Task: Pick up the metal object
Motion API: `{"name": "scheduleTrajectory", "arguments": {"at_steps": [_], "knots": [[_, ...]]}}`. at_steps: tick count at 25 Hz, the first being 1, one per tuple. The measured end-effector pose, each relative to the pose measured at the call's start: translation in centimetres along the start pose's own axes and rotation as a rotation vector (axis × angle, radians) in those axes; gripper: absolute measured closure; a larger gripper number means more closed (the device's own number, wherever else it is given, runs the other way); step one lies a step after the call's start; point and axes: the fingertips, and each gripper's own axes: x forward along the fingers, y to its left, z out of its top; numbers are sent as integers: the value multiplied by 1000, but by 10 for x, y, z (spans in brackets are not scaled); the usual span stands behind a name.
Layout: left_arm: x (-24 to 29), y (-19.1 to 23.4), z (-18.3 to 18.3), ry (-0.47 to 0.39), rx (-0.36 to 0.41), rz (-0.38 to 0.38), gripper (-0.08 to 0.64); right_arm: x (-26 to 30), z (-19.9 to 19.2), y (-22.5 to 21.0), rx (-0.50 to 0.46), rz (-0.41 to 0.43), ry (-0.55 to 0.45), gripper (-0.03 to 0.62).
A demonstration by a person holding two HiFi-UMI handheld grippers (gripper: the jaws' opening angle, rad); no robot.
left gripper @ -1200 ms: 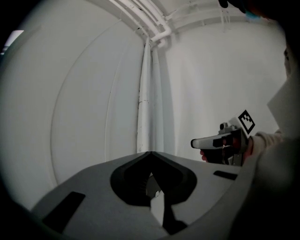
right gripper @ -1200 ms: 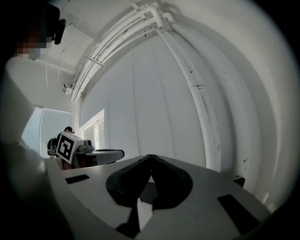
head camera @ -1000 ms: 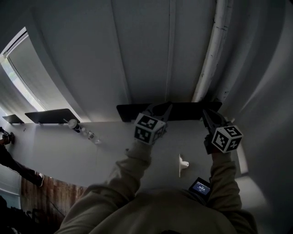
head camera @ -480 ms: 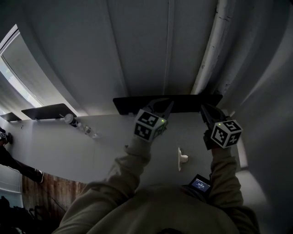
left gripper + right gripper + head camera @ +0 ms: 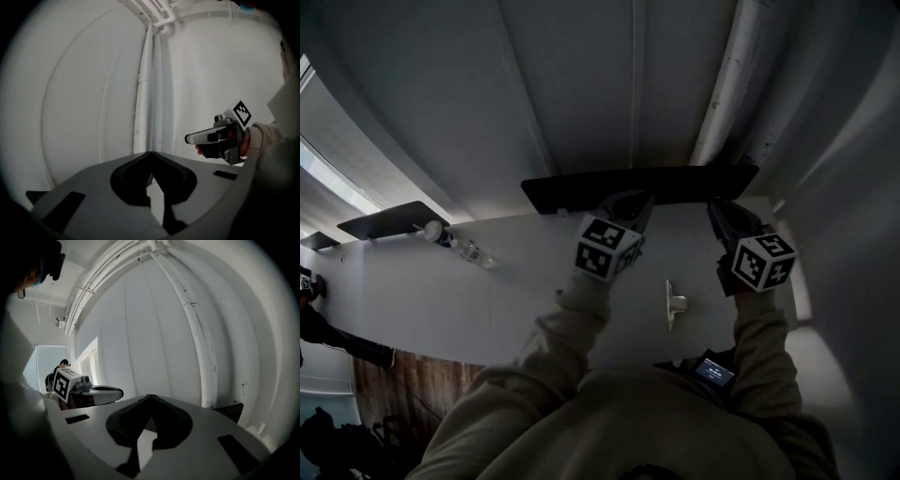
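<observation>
In the head view a small pale object (image 5: 674, 305), a flat plate with a peg, lies on the white table (image 5: 441, 300) between my two arms; I cannot tell if it is metal. My left gripper (image 5: 641, 202) is held above the table and points at the wall, jaws shut and empty. My right gripper (image 5: 718, 210) is beside it, also shut with nothing in it. Both point just under a black monitor (image 5: 581, 190). The left gripper view shows its own jaw tips (image 5: 151, 153) meeting and the right gripper (image 5: 191, 138) off to the side. The right gripper view shows its own closed tips (image 5: 149, 397) and the left gripper (image 5: 116, 393).
A clear bottle (image 5: 455, 246) lies at the table's far left beside a second dark monitor (image 5: 389, 220). White pipes (image 5: 733, 84) run up the wall behind. A small lit screen (image 5: 713, 371) sits by my chest. A person (image 5: 311, 309) stands at the far left.
Both grippers have sunk a little toward the table, side by side. The monitor and wall now sit higher in the head view. Nothing was picked up or let go.
</observation>
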Motion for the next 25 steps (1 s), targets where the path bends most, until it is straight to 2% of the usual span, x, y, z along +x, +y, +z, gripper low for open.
{"name": "scheduleTrajectory", "arguments": {"at_steps": [14,25], "knots": [[9,-12,-51,62,-79,-14,558,1,-48,-7,75,6,69,574],[18,-28,-96,115,-136,-39,558,-9,-100,-21,125,-32,133,574]]}}
